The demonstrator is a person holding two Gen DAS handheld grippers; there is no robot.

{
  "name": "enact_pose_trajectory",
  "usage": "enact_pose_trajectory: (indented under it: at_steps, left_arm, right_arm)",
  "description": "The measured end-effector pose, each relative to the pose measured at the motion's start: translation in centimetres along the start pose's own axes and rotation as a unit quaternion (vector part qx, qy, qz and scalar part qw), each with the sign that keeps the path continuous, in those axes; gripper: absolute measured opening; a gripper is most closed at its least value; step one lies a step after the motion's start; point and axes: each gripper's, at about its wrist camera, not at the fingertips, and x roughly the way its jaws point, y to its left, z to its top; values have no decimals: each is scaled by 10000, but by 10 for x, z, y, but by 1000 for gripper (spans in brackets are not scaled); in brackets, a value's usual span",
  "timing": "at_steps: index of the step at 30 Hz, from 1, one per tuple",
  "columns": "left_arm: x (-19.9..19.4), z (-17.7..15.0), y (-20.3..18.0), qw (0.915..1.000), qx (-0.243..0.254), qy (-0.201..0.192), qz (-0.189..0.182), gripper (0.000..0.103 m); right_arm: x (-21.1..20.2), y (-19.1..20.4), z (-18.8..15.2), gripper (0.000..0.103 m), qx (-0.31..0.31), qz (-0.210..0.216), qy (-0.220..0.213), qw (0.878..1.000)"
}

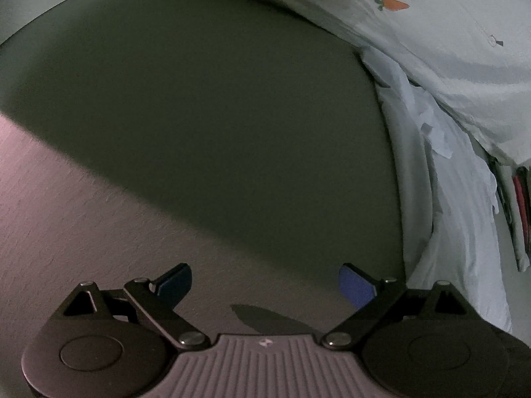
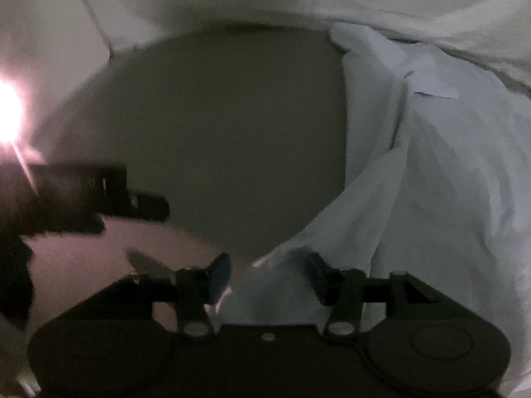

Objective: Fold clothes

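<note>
Nearest the right-wrist lens, the right gripper stands with fingers apart, a corner of the pale blue garment lying between them, not yet clamped. From that claw the garment runs toward one o'clock, crumpled, long axis roughly near-to-far, on the grey-green surface. The left gripper, fingers apart and empty, sees it at three o'clock, well apart. Judged: right hand nearer. Carrot-print sheet lies beyond.

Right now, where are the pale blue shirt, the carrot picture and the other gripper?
pale blue shirt (image 2: pixel 441 179), right wrist view, its wrinkled middle.
carrot picture (image 1: pixel 395 4), left wrist view, the orange body.
left gripper (image 2: pixel 99 192), right wrist view, its dark body.
</note>
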Motion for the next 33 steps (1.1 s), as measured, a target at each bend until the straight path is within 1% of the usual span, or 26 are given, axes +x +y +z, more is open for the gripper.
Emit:
enact_pose_trajectory:
  at_steps: [1, 2, 3, 4, 6, 8, 10, 11, 13, 14, 15, 16, 18, 19, 20, 21, 22, 23, 24, 25, 26, 27, 28, 30, 31, 33]
  left_arm:
    - [0, 0, 1, 10000, -19, 4, -4, 95]
    - [0, -1, 1, 10000, -33, 7, -12, 95]
    - [0, -1, 2, 10000, -41, 5, -26, 95]
    - [-1, -1, 1, 10000, -30, -6, -48, 95]
    - [-3, 0, -1, 9999, 6, -31, -96, 95]
    - [-3, 0, -5, 9998, 95, -36, -143, 95]
    - [-3, 0, -10, 9996, 193, -38, -190, 95]
    - [-2, 0, -13, 9995, 239, -23, -219, 95]
    - [3, -1, -18, 9991, 305, 38, -280, 95]
    - [5, -2, -21, 9989, 344, 68, -305, 95]
    - [7, -2, -24, 9987, 387, 96, -327, 95]
    - [9, -3, -27, 9984, 429, 124, -350, 95]
    - [11, -4, -34, 9976, 543, 167, -397, 95]
    - [12, -5, -38, 9971, 602, 178, -425, 95]
    - [12, -6, -42, 9966, 665, 193, -456, 95]
    - [13, -7, -46, 9959, 725, 220, -486, 95]
    - [14, -8, -50, 9954, 773, 248, -507, 95]
    - [15, -10, -53, 9948, 828, 282, -526, 95]
    - [16, -12, -57, 9941, 884, 314, -541, 95]
    - [17, -14, -60, 9934, 939, 344, -554, 95]
    - [18, -15, -64, 9928, 991, 372, -564, 95]
    - [18, -17, -66, 9923, 1032, 389, -572, 95]
    - [19, -18, -69, 9918, 1070, 396, -581, 95]
    - [18, -20, -74, 9908, 1152, 389, -596, 95]
    - [18, -21, -76, 9903, 1199, 371, -599, 95]
    - [16, -24, -79, 9890, 1324, 336, -572, 95]
  right_arm:
    - [-2, 2, -2, 11, -91, 39, 2, 10000]
    - [-6, 1, -3, 5, -116, 138, -35, 9998]
    - [-14, -1, -4, 2, -113, 219, -153, 9996]
    - [-25, -7, -5, 2, -104, 302, -300, 9990]
    - [-49, -30, -6, 1, 126, 676, -586, 9959]
    - [-66, -71, -15, 1, 866, 1096, -642, 9881]
    - [-79, -114, -27, 1, 1658, 1363, -627, 9747]
    - [-81, -134, -37, 1, 1987, 1237, -616, 9703]
    - [-81, -170, -61, 2, 2504, 759, -506, 9638]
    - [-77, -186, -74, 7, 2771, 572, -368, 9584]
    - [-72, -200, -87, 12, 3076, 444, -223, 9502]
    - [-68, -210, -97, 17, 3346, 413, -147, 9413]
    - [-67, -222, -113, 49, 3856, 586, -224, 9205]
    - [-69, -223, -118, 52, 4022, 732, -342, 9120]
    - [-70, -222, -122, 53, 4151, 895, -446, 9042]
    - [-69, -219, -125, 54, 4239, 1062, -507, 8980]
    - [-66, -216, -126, 54, 4268, 1164, -515, 8954]
    - [-62, -211, -126, 56, 4249, 1233, -493, 8955]
    - [-56, -204, -124, 57, 4147, 1250, -435, 9003]
    - [-53, -197, -121, 56, 3942, 1157, -375, 9110]
    - [-49, -189, -117, 44, 3734, 1062, -314, 9210]
    - [-47, -183, -113, 17, 3547, 978, -269, 9295]
    - [-50, -181, -110, 6, 3451, 940, -291, 9334]
    - [-56, -178, -105, 6, 3297, 894, -340, 9392]
    - [-61, -181, -105, 6, 3386, 985, -380, 9350]
    - [-66, -187, -107, 6, 3412, 786, -322, 9361]
